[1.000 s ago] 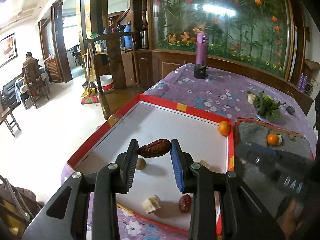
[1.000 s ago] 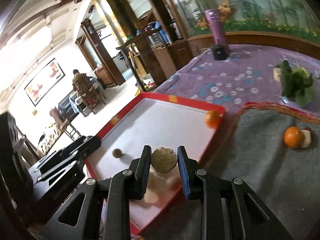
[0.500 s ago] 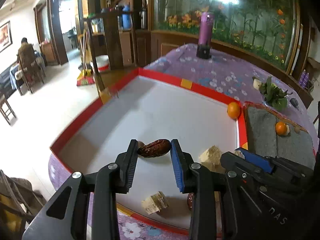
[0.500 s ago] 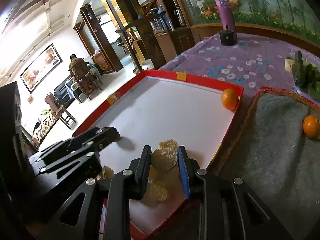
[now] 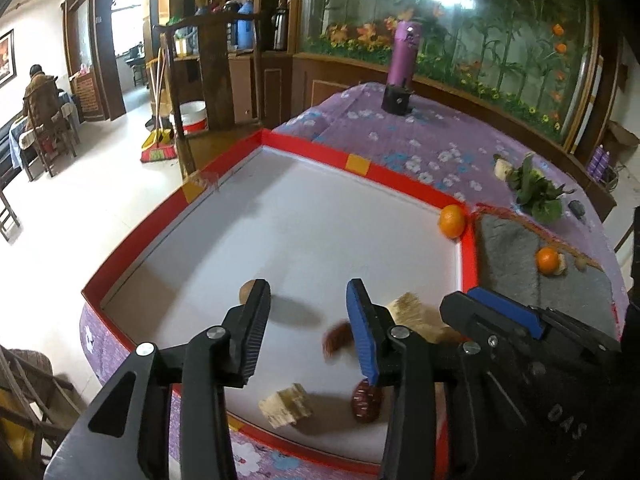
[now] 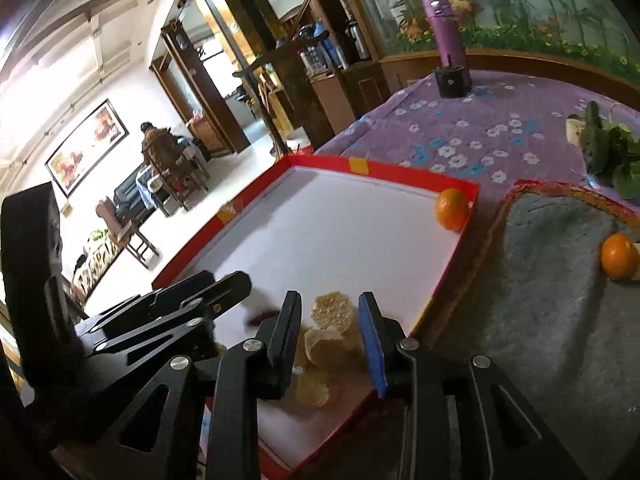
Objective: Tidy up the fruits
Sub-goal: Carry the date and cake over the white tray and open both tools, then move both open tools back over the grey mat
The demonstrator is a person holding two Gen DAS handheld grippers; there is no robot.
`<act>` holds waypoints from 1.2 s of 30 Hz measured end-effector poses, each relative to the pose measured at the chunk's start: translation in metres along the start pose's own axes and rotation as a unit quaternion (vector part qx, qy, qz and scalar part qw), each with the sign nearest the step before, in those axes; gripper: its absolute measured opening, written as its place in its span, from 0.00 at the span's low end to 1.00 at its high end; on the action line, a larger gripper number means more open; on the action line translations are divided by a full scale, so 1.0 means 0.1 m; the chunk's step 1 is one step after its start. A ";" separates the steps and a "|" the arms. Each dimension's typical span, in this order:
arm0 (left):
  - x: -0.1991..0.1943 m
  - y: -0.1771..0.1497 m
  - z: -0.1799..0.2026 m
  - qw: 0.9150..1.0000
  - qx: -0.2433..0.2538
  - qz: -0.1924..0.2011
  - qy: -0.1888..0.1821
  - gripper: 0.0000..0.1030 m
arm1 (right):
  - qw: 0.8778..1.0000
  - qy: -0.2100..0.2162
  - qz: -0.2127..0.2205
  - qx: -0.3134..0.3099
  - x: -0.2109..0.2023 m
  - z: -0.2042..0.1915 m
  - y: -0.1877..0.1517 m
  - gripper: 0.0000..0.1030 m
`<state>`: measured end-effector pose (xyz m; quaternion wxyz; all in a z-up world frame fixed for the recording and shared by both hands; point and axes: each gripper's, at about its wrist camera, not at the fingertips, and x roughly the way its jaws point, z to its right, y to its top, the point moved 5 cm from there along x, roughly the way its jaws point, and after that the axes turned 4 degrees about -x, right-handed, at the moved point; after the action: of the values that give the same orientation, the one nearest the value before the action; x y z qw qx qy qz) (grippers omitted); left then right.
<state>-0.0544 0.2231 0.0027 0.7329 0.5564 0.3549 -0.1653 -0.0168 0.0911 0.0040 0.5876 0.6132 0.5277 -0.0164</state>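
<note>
My left gripper point(image 5: 308, 304) is open over the near end of the red-rimmed white tray point(image 5: 404, 182). A brown date point(image 5: 338, 342), blurred, lies just under its right finger. My right gripper point(image 6: 330, 320) is open over the tray's near right corner; a beige rough fruit point(image 6: 334, 312) sits on the tray between its fingers, with two more beige pieces point(image 6: 320, 346) below. An orange point(image 5: 452, 221) rests in the tray's far right corner. A second orange point(image 6: 618, 256) lies on the grey mat point(image 6: 560, 300).
In the tray lie a small round brown fruit point(image 5: 247, 289), a beige chunk point(image 5: 285, 405) and a dark red fruit point(image 5: 365, 400). Leafy greens point(image 5: 534, 190) and a purple bottle point(image 5: 402, 72) stand on the purple floral cloth. The table edge drops to the floor at left.
Both grippers have opened. The date left the left gripper and dropped toward the tray. The beige fruit left the right gripper and now sits on the tray.
</note>
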 end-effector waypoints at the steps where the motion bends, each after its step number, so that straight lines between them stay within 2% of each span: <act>1: -0.06 0.01 0.03 1.000 0.003 0.007 -0.002 0.39 | 1.000 -0.002 0.005 0.003 -0.04 0.03 0.02 0.31; 11: -0.63 0.12 0.41 0.996 0.047 0.071 -0.028 0.48 | 0.998 -0.013 0.059 0.034 -0.54 0.28 0.16 0.31; 15: -0.82 0.12 0.56 0.993 0.067 0.092 -0.032 0.50 | 0.995 -0.021 0.083 0.042 -0.81 0.38 0.19 0.34; 23: -1.05 0.11 0.90 0.988 0.100 0.112 -0.042 0.54 | 0.989 -0.033 0.127 0.067 -1.32 0.64 0.16 0.35; 25: -1.09 0.10 0.99 0.986 0.109 0.116 -0.043 0.62 | 0.987 -0.040 0.137 0.070 -1.43 0.72 0.15 0.35; 27: -1.11 0.10 1.07 0.985 0.116 0.119 -0.045 0.64 | 0.986 -0.053 0.145 0.069 -1.53 0.79 0.13 0.35; 30: -1.04 0.07 1.18 0.985 0.128 0.106 -0.051 0.74 | 0.984 -0.060 0.147 0.076 -1.64 0.95 0.11 0.35; 33: -0.92 0.00 1.23 0.985 0.145 0.085 -0.043 0.75 | 0.982 -0.089 0.141 0.094 -1.78 1.33 0.04 0.39; 36: -0.67 -0.09 1.29 0.985 0.160 0.048 -0.035 0.75 | 0.977 -0.120 0.127 0.123 -1.88 1.73 -0.06 0.40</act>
<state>-0.0632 0.0892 0.0601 0.6537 0.6766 0.2706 -0.2041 0.0001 -0.1565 0.0668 0.5638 0.7367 0.3647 -0.0801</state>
